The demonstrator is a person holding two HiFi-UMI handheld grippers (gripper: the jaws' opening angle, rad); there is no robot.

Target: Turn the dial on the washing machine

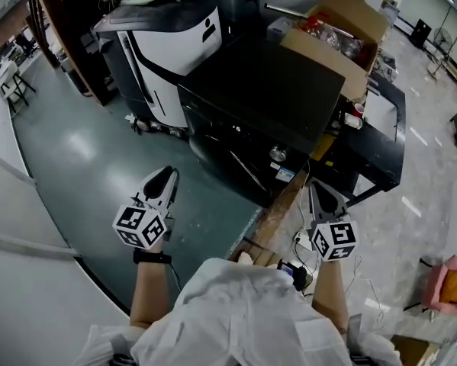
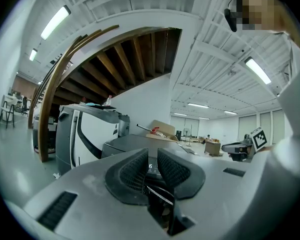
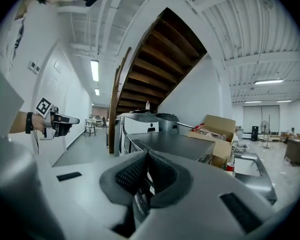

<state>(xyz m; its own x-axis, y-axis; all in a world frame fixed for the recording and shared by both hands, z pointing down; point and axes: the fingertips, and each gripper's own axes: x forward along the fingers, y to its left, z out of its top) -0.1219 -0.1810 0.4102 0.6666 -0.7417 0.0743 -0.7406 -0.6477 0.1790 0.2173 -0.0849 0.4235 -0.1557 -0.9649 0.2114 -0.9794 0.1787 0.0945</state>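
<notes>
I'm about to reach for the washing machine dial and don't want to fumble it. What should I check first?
1. Dial in sight: ok. The dial shows on the front panel of the washing machine.
2. Way to the dial free: ok. Nothing stands between the right gripper and the dial.
3. Right gripper open for the dial: not ok. Its fingers are together.
4. Left gripper empty: ok. Its fingers are narrowly apart with nothing between them.
5. Dial's present setting: cannot tell, too small to read.
</notes>
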